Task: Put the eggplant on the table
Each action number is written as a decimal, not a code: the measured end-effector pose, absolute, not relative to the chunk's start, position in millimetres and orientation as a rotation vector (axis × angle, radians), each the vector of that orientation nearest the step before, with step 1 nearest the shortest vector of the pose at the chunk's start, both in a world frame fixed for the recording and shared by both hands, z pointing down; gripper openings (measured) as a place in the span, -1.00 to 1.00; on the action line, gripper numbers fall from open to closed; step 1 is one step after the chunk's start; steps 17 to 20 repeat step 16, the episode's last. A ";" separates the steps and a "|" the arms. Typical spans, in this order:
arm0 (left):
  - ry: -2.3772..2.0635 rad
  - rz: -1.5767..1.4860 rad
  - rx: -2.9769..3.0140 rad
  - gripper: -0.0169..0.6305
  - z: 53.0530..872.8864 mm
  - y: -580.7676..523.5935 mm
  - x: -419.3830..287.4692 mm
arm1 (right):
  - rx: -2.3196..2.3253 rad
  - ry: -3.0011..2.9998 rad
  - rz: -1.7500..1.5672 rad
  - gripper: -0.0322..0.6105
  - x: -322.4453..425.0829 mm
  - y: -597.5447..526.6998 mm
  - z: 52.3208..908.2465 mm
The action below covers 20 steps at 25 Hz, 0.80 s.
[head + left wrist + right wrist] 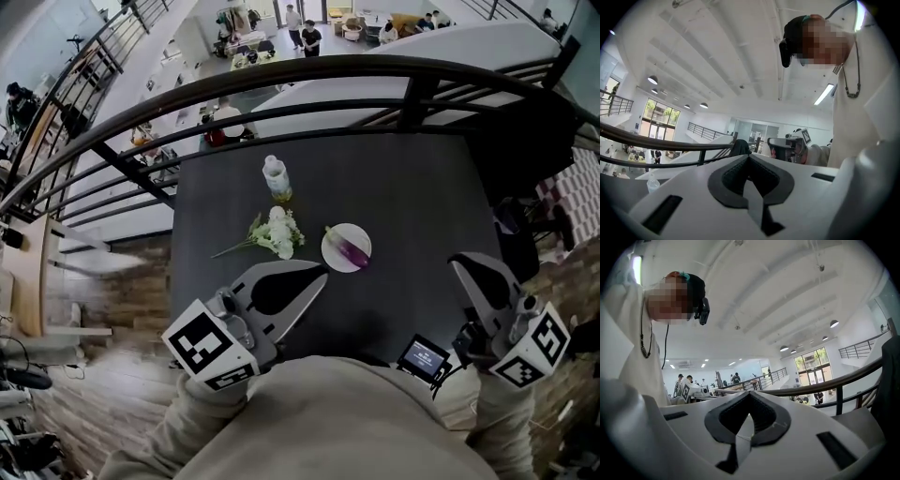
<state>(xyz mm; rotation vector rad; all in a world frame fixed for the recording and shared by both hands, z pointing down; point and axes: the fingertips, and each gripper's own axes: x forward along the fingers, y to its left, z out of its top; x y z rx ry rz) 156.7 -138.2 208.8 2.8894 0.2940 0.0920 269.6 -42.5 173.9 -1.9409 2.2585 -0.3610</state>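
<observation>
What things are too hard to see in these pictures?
- Head view: the table's near edge, hidden by the person's sweater.
- Head view: the bottle's label, too small to read.
- Both gripper views: the eggplant and its plate, outside the frame.

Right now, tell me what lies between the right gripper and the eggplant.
Head view: only bare table and the rim of the white plate holding the eggplant.

Table (422, 206), placed from the plate (336, 246):
- flower bunch (277, 232): just left
- bottle (276, 178): beyond, to the left
- railing (309, 70): past the far edge
- bare tabletop: right of the plate and on its near side
</observation>
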 end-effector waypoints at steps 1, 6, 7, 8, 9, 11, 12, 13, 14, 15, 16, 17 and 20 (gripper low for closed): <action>0.299 0.084 2.882 -0.93 203.3 -137.3 156.7 | -1.945 2.266 -0.363 -0.86 267.4 -42.8 166.7; 0.308 0.093 2.885 -0.93 206.5 -133.5 156.4 | -1.934 2.293 -0.368 -0.86 264.8 -45.9 173.2; 0.304 0.104 2.885 -0.93 214.8 -134.2 156.9 | -1.929 2.293 -0.375 -0.86 266.3 -46.5 183.1; 0.301 0.112 2.885 -0.93 221.9 -134.5 157.5 | -1.924 2.290 -0.381 -0.86 268.1 -46.9 191.0; 0.299 0.117 2.887 -0.93 226.5 -134.1 157.7 | -1.920 2.288 -0.383 -0.86 269.4 -47.0 195.7; 0.297 0.120 2.892 -0.93 228.6 -132.2 156.1 | -1.914 2.292 -0.377 -0.86 268.7 -47.0 197.9; 0.295 0.119 2.894 -0.93 227.7 -131.7 154.5 | -1.911 2.297 -0.373 -0.86 267.1 -47.3 197.1; 0.293 0.117 2.897 -0.93 226.3 -131.7 152.9 | -1.908 2.302 -0.371 -0.86 265.2 -47.8 196.2; 0.291 0.115 2.899 -0.93 224.9 -131.8 151.3 | -1.906 2.305 -0.369 -0.86 263.2 -48.3 195.2; 0.290 0.113 2.900 -0.93 223.5 -132.1 149.8 | -1.905 2.309 -0.369 -0.86 261.2 -48.8 194.2; 0.288 0.111 2.901 -0.93 222.0 -132.4 148.3 | -1.904 2.312 -0.368 -0.86 259.2 -49.3 193.3; 0.288 0.111 2.901 -0.93 222.0 -132.4 148.3 | -1.904 2.312 -0.368 -0.86 259.2 -49.3 193.3; 0.288 0.111 2.901 -0.93 222.0 -132.4 148.3 | -1.904 2.312 -0.368 -0.86 259.2 -49.3 193.3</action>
